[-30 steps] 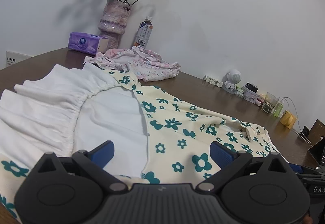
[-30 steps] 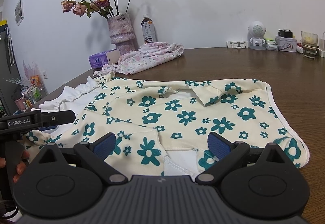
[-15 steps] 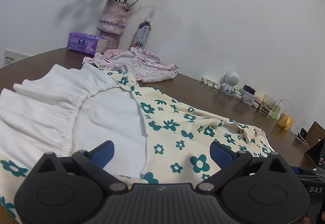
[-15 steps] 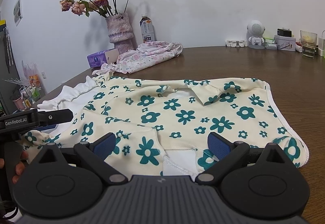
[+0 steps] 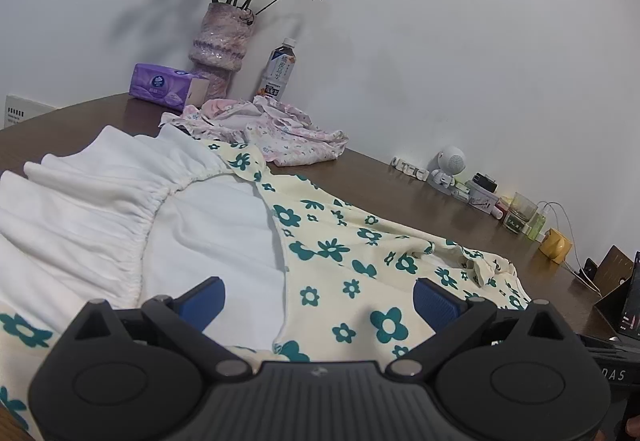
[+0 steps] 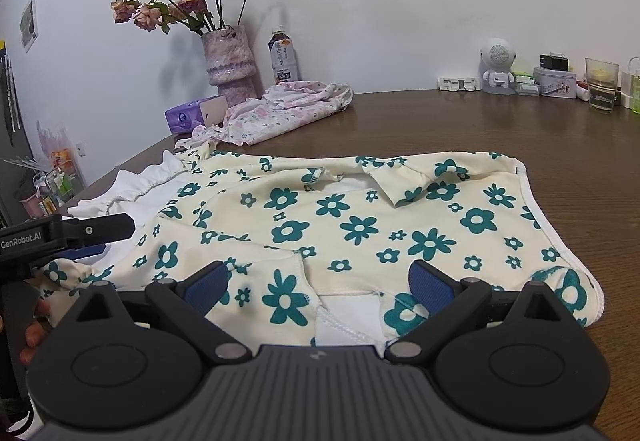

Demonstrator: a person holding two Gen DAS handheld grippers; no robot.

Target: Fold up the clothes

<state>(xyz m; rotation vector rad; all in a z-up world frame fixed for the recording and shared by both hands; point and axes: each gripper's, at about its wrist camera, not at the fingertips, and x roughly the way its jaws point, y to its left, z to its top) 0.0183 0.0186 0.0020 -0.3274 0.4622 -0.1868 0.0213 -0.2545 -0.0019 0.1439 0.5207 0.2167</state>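
Note:
A cream garment with teal flowers [image 6: 360, 225] lies spread on the brown table [image 6: 560, 145], its white lining and elastic ruffle [image 5: 120, 197] turned out at the left. My left gripper [image 5: 318, 301] hovers open over the seam where lining meets print, nothing between its blue pads. My right gripper [image 6: 318, 287] stands open over the garment's near hem, where a white patch shows. The left gripper's body [image 6: 64, 233] appears at the left edge of the right wrist view, with a person's fingers under it.
A crumpled pink floral garment [image 6: 288, 109] lies at the back by a vase of dried roses [image 6: 228, 57], a drink bottle [image 6: 283, 55] and a purple tissue pack [image 6: 188, 119]. A small white robot figure [image 6: 498, 65], tins and a glass [image 6: 600, 85] line the back right wall.
Both grippers have drifted slightly; the views shift a little and the garment sits a bit lower in the left wrist view. Both stay open and the cloth has not moved.

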